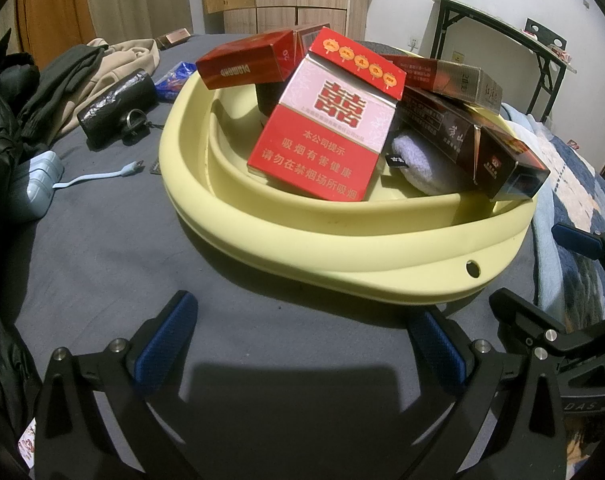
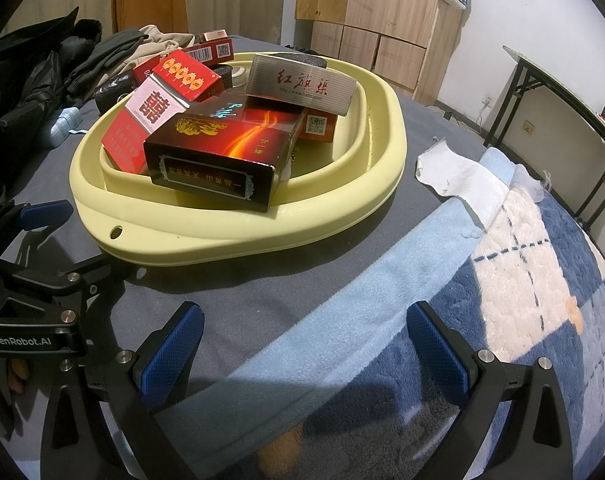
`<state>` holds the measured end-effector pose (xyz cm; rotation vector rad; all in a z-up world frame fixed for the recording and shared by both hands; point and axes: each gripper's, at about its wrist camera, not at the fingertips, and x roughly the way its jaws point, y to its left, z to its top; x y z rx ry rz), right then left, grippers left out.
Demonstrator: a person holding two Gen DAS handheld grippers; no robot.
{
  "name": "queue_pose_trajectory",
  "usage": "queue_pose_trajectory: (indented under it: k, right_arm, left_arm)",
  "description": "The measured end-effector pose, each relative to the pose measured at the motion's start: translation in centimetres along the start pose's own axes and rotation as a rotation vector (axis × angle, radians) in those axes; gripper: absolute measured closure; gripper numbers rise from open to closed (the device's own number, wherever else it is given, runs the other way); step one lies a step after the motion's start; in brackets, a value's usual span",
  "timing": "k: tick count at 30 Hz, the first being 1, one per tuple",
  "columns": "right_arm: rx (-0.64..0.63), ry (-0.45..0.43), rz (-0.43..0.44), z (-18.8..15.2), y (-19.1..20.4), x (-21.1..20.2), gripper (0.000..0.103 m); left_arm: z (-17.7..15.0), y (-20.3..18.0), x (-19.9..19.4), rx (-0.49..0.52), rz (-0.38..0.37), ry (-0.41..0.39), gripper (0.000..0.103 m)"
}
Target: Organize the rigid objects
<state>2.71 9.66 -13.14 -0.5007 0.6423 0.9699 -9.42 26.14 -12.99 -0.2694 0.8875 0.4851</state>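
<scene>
A pale yellow basin (image 1: 342,248) (image 2: 238,236) sits on the grey bed sheet and holds several cigarette boxes. A red and pink box (image 1: 326,128) (image 2: 142,120) leans upright in it. A dark red long box (image 1: 474,140) (image 2: 222,156) lies across the rim. A red box (image 1: 246,65) and a silver-ended box (image 2: 302,84) sit at the back. A white cloth (image 1: 418,160) lies in the basin. My left gripper (image 1: 302,344) is open and empty in front of the basin. My right gripper (image 2: 302,344) is open and empty beside it, over the blanket.
A black pouch (image 1: 114,108), a blue charger with cable (image 1: 42,184) and piled clothes (image 1: 82,76) lie left of the basin. A blue and white blanket (image 2: 522,280) and a white cloth scrap (image 2: 458,180) lie right. A folding table (image 2: 574,120) stands by the wall.
</scene>
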Motion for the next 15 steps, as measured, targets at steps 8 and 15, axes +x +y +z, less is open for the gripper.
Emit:
queue_pose_trajectory:
  k: [8, 15]
  right_arm:
    - [0.0, 0.0, 0.0, 0.0, 0.0, 0.01, 0.0]
    - [0.0, 0.0, 0.0, 0.0, 0.0, 0.0, 0.0]
  left_arm:
    - [0.0, 0.0, -0.01, 0.001, 0.001, -0.001, 0.0]
    - [0.09, 0.12, 0.04, -0.004, -0.006, -0.003, 0.0]
